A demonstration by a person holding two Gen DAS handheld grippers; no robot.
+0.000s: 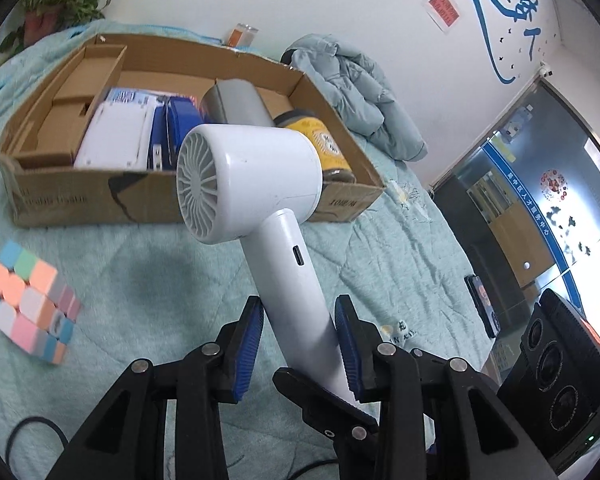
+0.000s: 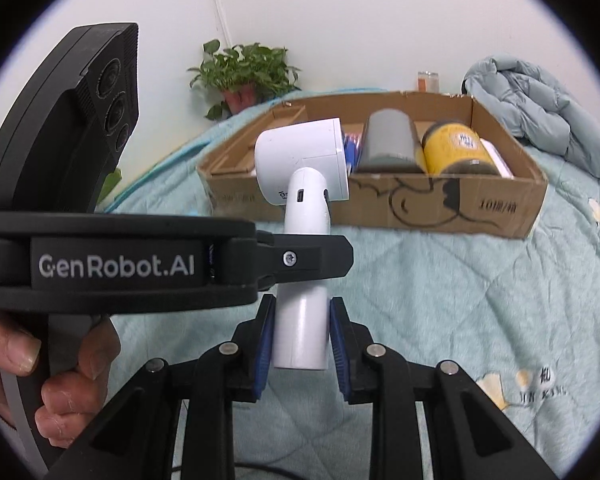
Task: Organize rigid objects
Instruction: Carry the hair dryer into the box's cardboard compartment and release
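Note:
A white hair dryer [image 1: 252, 176] hangs above the teal quilt, its vented back toward the left wrist camera. My left gripper [image 1: 300, 340] is shut on the middle of its handle. My right gripper [image 2: 302, 344] is shut on the handle's lower end; one of its black fingers [image 1: 324, 404] shows below the left pads. In the right wrist view the left gripper [image 2: 300, 258] crosses from the left over the hair dryer [image 2: 304, 160]. Behind it lies an open cardboard box [image 1: 60, 196] holding a grey cylinder [image 1: 236, 100], a yellow jar [image 1: 328, 144] and a white box [image 1: 116, 136].
A pastel puzzle cube [image 1: 28, 304] lies on the quilt at the left. A padded jacket [image 1: 360, 92] is heaped right of the box, and a phone [image 1: 482, 312] lies near the bed's right edge. A potted plant [image 2: 244, 76] stands behind. A hand [image 2: 60, 380] grips the left tool.

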